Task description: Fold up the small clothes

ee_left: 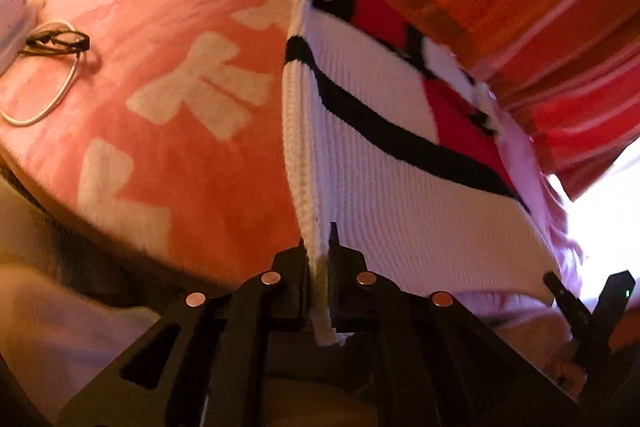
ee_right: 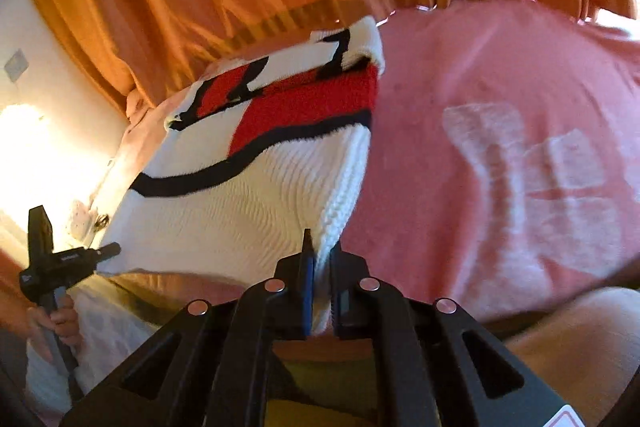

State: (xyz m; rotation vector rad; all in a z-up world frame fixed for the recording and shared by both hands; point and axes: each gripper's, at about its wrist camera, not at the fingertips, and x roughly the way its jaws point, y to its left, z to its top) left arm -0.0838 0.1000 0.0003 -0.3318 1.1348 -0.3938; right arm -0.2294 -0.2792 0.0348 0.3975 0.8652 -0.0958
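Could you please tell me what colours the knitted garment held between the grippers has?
The knitted garment is white with black stripes and red blocks, clearest in the left wrist view.

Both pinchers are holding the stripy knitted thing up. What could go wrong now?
1. The left gripper and right gripper each pinch only a thin edge of the knitted garment, so a corner might slip out.
2. The glasses lie on the pink blanket nearby; swinging cloth could catch them.
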